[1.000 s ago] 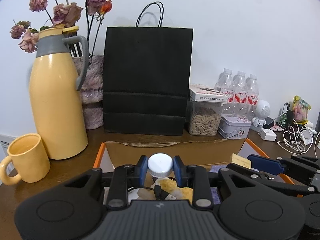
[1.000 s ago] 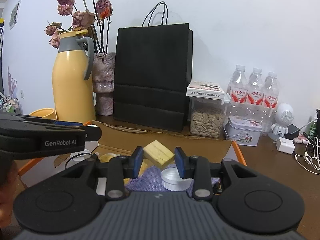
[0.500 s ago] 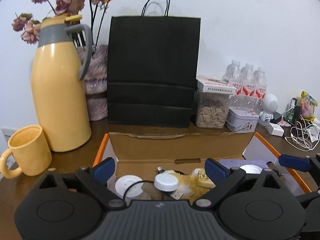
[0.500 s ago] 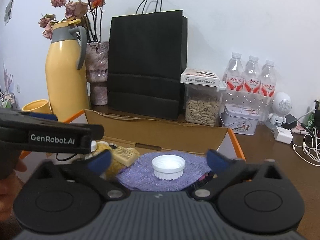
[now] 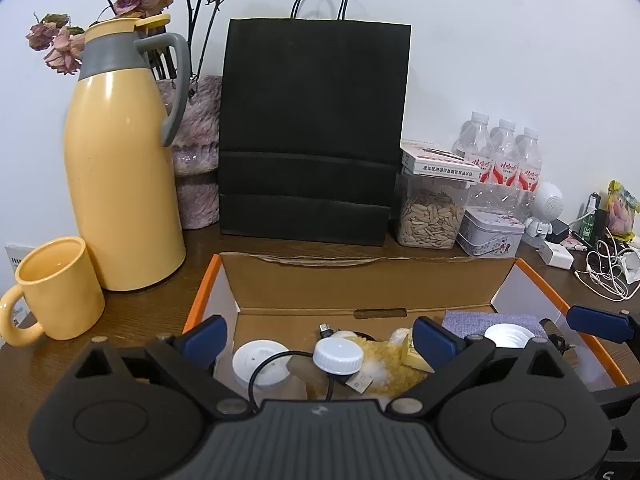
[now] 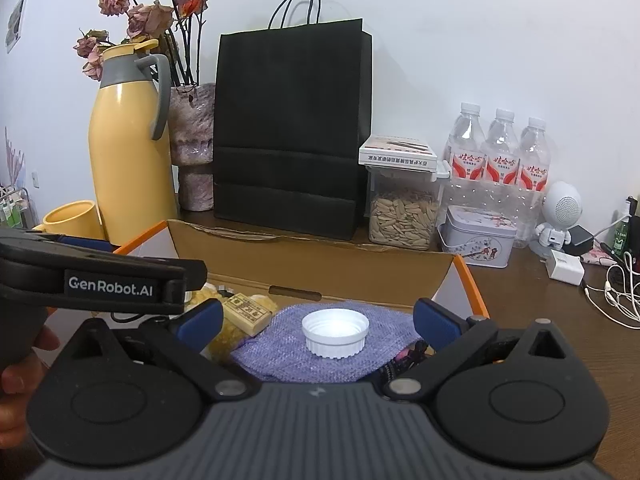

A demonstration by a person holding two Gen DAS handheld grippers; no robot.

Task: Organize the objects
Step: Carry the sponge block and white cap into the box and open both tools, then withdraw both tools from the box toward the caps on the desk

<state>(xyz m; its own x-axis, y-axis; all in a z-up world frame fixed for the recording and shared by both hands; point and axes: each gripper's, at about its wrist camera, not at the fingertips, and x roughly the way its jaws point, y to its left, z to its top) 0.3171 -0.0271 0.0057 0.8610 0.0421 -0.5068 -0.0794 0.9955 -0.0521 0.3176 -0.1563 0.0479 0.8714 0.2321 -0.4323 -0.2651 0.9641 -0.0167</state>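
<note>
Now both grippers (image 5: 320, 338) (image 6: 318, 322) gape, released; white cap (image 6: 335, 332) lies mouth-up on purple cloth (image 6: 280, 344).

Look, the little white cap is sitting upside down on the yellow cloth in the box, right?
Not quite. The white cap does sit upside down, open side up, in the box, but the cloth under it is purple, not yellow. The right wrist view shows it clearly.

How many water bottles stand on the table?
3. The bottles stand in a row against the wall, behind the tin box, right of the seed jar. None seem hidden.
</note>
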